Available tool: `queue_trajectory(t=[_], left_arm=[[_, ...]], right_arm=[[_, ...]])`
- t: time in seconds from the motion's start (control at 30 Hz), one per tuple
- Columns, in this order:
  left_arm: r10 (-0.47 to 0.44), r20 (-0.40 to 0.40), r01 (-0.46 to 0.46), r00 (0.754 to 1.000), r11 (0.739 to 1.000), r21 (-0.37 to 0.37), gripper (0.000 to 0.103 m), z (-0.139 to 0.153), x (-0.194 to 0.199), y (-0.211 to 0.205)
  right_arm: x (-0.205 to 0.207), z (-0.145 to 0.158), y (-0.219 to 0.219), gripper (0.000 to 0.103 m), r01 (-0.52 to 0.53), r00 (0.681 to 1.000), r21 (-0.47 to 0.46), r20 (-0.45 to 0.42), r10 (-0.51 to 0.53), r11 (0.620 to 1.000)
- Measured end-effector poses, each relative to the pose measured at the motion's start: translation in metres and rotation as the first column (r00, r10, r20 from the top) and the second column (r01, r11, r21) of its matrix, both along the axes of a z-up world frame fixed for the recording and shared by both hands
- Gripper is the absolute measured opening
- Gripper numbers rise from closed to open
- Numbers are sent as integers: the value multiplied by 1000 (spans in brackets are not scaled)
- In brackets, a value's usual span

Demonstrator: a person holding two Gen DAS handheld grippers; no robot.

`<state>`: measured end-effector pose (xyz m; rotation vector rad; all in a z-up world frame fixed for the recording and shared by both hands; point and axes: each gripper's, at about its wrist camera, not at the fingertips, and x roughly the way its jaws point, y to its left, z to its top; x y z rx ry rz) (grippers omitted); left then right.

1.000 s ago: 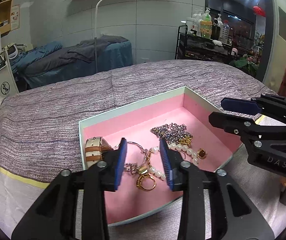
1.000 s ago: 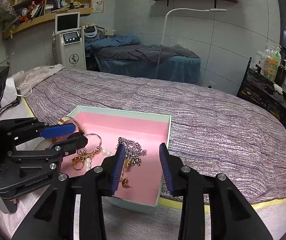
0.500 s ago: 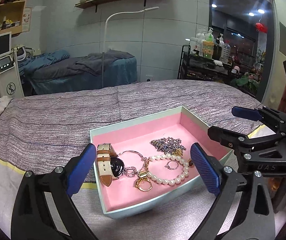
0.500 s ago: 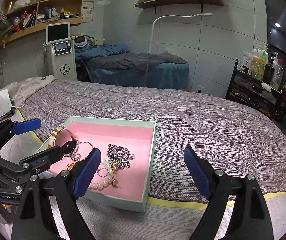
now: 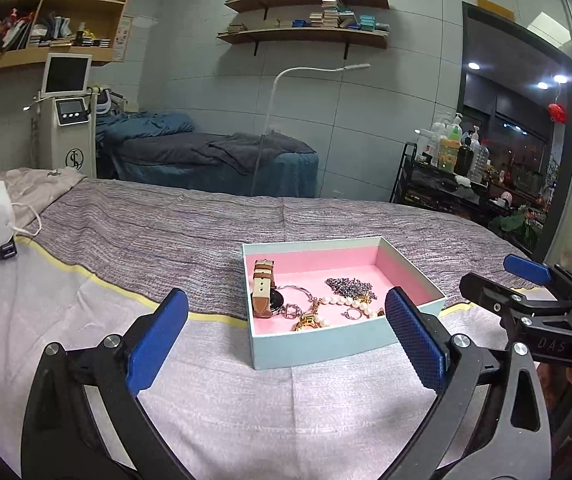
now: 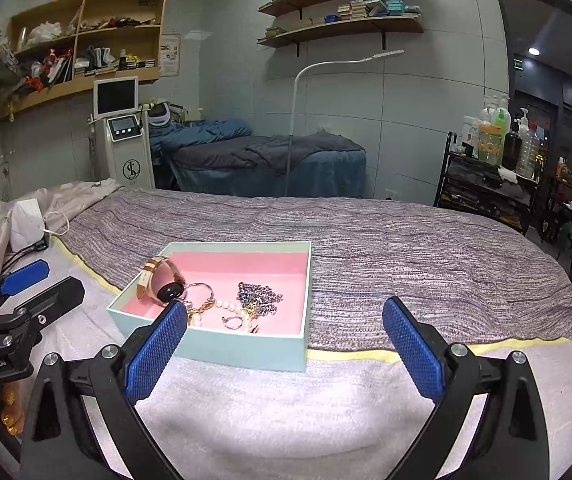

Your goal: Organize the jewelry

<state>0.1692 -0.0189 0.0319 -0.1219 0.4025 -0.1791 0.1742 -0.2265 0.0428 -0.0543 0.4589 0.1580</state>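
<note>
The left gripper [image 5: 286, 332] stands spread wide with nothing between its jaws. The right gripper [image 6: 283, 338] is opening, also empty. The pink-lined box [image 5: 322, 346], centre frame on the bed [image 5: 173, 232], holds a watch [image 5: 263, 288], pearls [image 5: 346, 302] and a chain [image 5: 350, 286].

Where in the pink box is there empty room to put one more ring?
The back strip of the box, behind the watch and the grey chain, is bare pink. So is its right side beside the chain. The front middle is crowded: pearls, rings and gold pieces lie tangled together.
</note>
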Motion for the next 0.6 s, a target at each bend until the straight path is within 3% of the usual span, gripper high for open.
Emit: queue_trajectory(t=[0.17, 0.37, 0.6], left_arm=[[44, 14, -44, 999, 998, 45, 97, -2, -40, 2], [46, -35, -46, 998, 999, 9, 97, -15, -80, 8], [106, 6, -106, 994, 994, 16, 97, -21, -124, 8]], right_arm=[[-42, -7, 4, 96, 31, 1000, -19, 5, -30, 999], [-88, -12, 3, 96, 51, 996, -33, 73, -48, 998], [-130, -10, 5, 96, 52, 992, 1, 117, -52, 999]])
